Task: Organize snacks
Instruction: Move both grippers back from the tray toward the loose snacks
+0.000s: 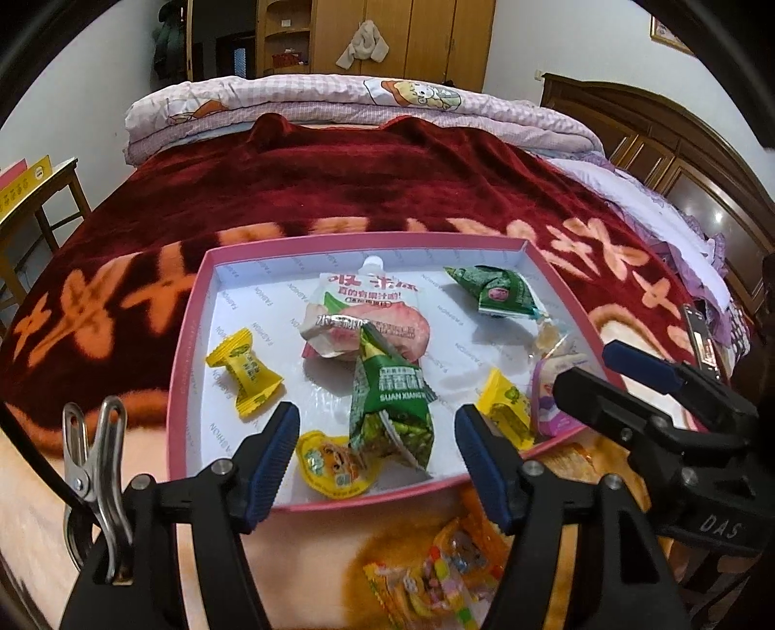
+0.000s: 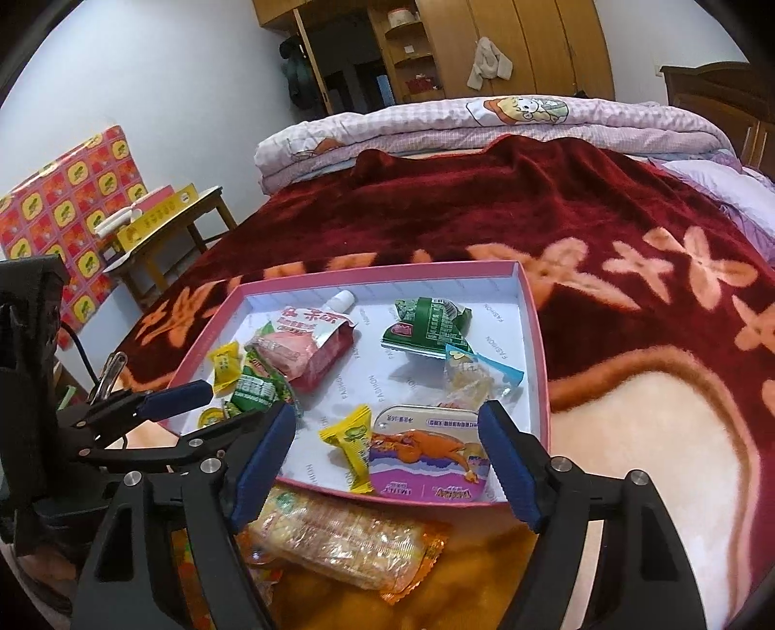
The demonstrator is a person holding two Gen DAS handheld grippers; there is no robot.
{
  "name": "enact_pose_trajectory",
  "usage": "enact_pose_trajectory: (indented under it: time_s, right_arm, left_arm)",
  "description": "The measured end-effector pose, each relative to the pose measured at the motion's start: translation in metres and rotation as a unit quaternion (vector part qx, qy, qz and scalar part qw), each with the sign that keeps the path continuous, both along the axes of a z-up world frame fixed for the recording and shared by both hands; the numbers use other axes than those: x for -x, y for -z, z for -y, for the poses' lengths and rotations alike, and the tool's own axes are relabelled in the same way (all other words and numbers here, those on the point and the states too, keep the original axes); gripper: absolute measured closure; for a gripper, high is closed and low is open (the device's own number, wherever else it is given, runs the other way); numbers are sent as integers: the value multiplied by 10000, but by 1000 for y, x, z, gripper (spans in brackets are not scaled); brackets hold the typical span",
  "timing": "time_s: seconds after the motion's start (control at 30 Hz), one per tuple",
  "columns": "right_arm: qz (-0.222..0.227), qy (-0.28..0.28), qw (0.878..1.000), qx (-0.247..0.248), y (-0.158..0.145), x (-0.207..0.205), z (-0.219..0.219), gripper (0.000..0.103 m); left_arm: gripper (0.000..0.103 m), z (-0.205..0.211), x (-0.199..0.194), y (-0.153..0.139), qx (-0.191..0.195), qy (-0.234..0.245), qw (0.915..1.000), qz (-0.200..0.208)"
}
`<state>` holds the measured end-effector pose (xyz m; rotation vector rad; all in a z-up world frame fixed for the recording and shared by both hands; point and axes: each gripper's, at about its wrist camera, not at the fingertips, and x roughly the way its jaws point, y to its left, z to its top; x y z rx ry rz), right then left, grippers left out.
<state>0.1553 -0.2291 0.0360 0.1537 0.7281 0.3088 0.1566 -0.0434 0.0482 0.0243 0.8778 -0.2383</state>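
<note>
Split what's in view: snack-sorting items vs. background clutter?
Job: pink tray; juice pouch; green packets; yellow candies; jelly cup; oval tin; orange packet outside the tray.

Lying about: red blanket; folded quilt; wardrobe; side table.

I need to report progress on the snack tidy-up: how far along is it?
Mostly done: the pink tray already holds the juice pouch, green packets and yellow candies. Nothing is in hand; the left gripper and right gripper are both open. Left: the orange cracker pack and colourful candy bag outside the tray.
</note>
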Motion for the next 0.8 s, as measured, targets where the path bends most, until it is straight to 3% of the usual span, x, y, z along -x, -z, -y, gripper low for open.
enact_pose_trajectory:
  time_s: [0.8]
  right_arm:
    - [1,-71,9999,-114,-9,42,-4,23]
  left_arm:
    - [33,-18,46,-11,82,37,9999,-66]
